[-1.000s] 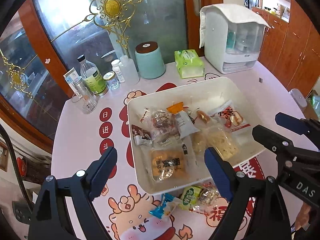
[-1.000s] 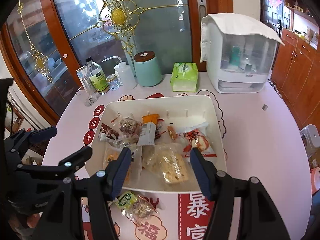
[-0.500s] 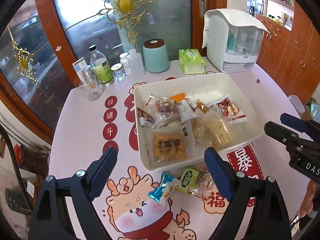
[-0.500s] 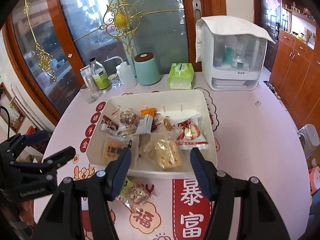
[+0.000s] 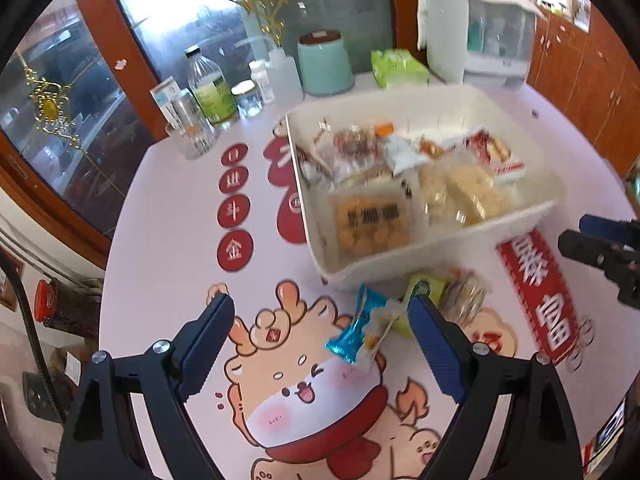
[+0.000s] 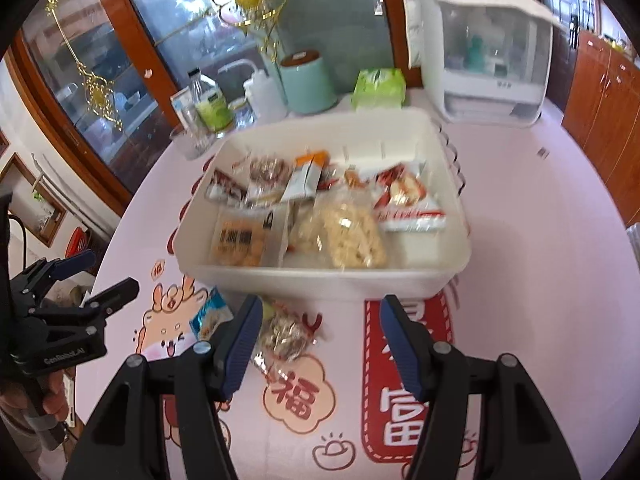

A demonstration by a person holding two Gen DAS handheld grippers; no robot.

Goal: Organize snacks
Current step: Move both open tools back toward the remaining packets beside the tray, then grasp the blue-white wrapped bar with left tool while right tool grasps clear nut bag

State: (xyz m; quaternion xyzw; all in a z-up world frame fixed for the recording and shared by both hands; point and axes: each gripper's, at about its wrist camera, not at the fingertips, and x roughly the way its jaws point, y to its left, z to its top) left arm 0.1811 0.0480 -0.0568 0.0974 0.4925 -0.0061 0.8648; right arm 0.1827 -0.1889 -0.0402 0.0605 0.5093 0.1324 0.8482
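A white bin holds several wrapped snacks on the pink printed tablecloth. In front of its near wall lie three loose snacks: a blue packet, a green packet and a clear packet of nuts. My left gripper hangs open just above the cloth, the blue packet close to its right finger. My right gripper is open too, with the nut packet beside its left finger; nothing is held. Each gripper shows at the edge of the other's view.
At the table's back stand a teal canister, a green tissue pack, a white covered appliance, bottles and a glass. A glass cabinet door is behind; wooden cupboards on the right.
Both grippers have sunk and drawn back toward the table's near edge, so the loose snacks in front of the bin now lie between or beside their fingers. Neither pair of jaws changed width.
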